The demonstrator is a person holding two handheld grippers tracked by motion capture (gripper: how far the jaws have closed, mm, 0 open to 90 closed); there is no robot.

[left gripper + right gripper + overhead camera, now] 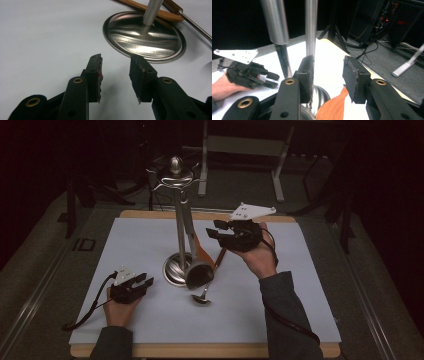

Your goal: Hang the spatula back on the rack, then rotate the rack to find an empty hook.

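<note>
A steel utensil stand [179,215] rises from a round base [145,37] in the middle of the white sheet. A ladle [200,274] with a dark head hangs from its top hooks, its handle [275,22] beside the pole [311,27]. A wooden spatula [202,251] leans behind the base, and a spoon [201,297] lies in front. My right gripper [212,231] hovers right of the pole, pointing at it, open [328,75] with nothing between the jaws. My left gripper [145,282] rests on the sheet left of the base, open [116,72] and empty.
The white sheet [140,240] covers a wooden table [200,351]. Beyond the far edge are dark floor, cables and a metal frame [280,165]. The spoon's thin handle [195,25] runs past the base's right side.
</note>
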